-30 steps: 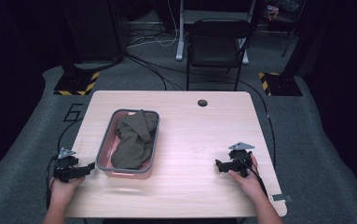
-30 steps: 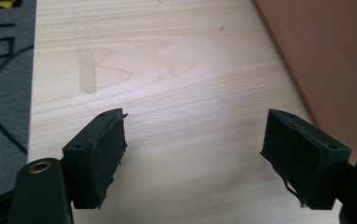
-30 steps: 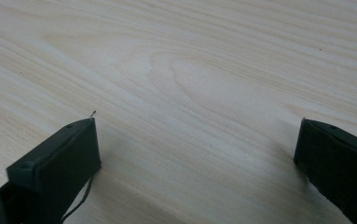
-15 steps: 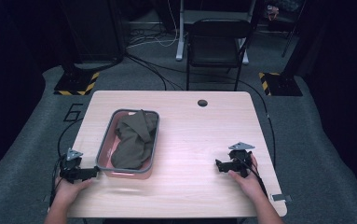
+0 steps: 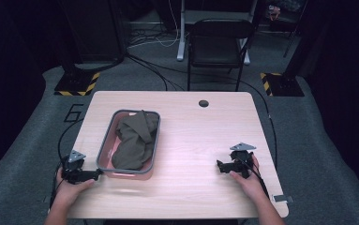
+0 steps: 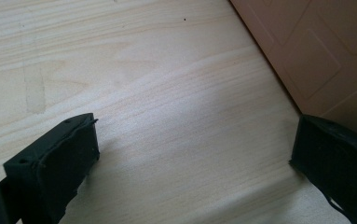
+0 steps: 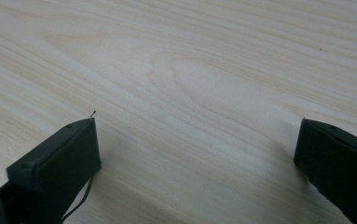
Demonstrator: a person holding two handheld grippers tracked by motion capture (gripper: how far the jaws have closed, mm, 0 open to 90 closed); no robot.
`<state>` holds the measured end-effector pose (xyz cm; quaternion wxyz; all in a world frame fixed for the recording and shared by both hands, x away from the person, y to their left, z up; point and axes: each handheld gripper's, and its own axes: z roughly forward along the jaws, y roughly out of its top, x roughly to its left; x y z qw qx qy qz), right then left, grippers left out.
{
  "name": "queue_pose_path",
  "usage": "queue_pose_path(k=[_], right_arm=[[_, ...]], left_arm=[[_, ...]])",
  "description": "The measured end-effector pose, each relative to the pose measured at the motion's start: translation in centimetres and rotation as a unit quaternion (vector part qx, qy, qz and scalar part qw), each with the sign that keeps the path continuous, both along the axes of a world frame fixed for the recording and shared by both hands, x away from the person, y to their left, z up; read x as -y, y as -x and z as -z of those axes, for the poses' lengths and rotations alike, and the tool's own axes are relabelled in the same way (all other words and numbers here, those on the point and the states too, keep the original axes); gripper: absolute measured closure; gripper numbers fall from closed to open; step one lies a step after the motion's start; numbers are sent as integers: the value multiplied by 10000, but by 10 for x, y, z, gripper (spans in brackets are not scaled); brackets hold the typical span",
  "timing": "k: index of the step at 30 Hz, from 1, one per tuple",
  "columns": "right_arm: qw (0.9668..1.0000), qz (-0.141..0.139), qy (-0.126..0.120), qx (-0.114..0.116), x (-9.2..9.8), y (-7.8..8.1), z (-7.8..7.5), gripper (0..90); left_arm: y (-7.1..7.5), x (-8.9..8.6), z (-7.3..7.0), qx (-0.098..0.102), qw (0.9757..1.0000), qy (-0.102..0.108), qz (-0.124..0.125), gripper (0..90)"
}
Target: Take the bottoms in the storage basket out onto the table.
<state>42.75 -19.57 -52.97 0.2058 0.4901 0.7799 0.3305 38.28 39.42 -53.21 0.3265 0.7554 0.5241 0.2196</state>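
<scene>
High view, basin [image 5: 103,149] long axis running away from person, left claw [image 5: 98,174] spread beside it, right claw [image 5: 219,166] spread

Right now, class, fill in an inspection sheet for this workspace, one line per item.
Surface: pale wooden table, with a small dark round hole near the far edge.
Job's things: pink bin with a grey rim on the table's left half, holding a crumpled olive-brown cloth.
Clutter: nothing seen.
Grippers: left tool open beside the bin's near corner, its jaws having just been opening with nothing between them; right tool open over bare wood.
Cables: one trails from each tool; more run across the floor behind.
Surroundings: grey carpet, black chair, two striped stand bases.
</scene>
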Motion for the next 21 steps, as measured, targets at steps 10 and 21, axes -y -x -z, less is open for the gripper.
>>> queue_pose_path(k=[10, 21], right_arm=[[10000, 2, -2, 1, 0, 0, 0, 0], [10000, 0, 3, 6, 0, 0, 0, 0]], left_arm=[[1, -3, 0, 21, 9999, 24, -156, 13], [3, -3, 0, 9, 10000, 6, -80, 5]])
